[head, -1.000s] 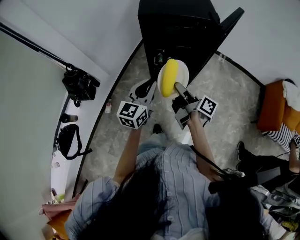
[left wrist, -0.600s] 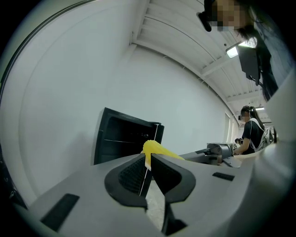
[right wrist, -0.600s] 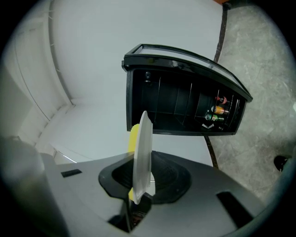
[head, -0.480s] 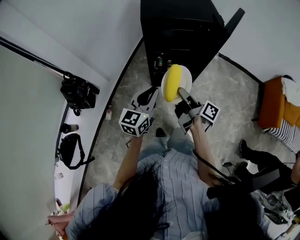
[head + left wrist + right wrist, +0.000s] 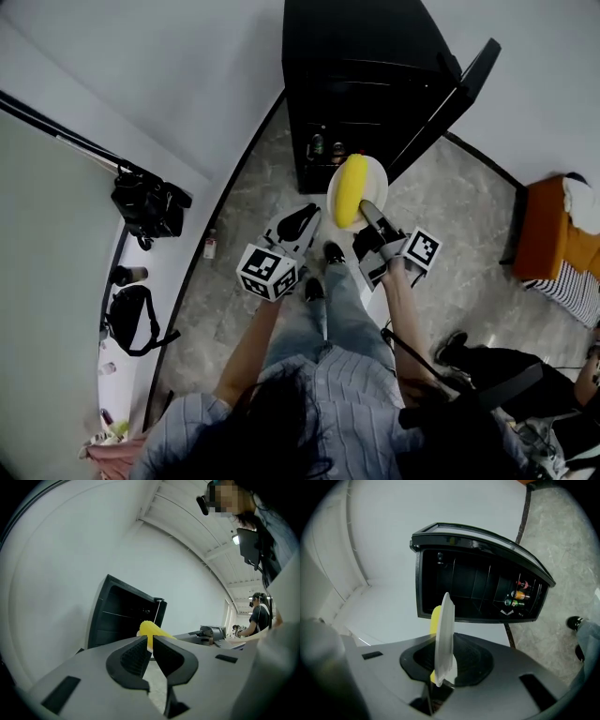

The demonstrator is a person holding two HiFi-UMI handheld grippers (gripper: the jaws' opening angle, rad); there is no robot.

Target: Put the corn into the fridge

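Observation:
A yellow corn cob lies on a white plate. My right gripper is shut on the plate's near rim and holds it level in front of the black fridge, whose door stands open to the right. In the right gripper view the plate is edge-on between the jaws, with the corn behind it and the fridge's open inside ahead. My left gripper hangs beside the plate on its left, jaws nearly together and nothing between them. Past them the corn shows.
Bottles and cans stand low inside the fridge. Black bags lie along the left wall, with a small bottle on the floor. An orange seat and another person's legs are at the right.
Both grippers have sunk lower and come nearer to the fridge opening, the plate and corn moving with the right one. The grip on the plate is unchanged.

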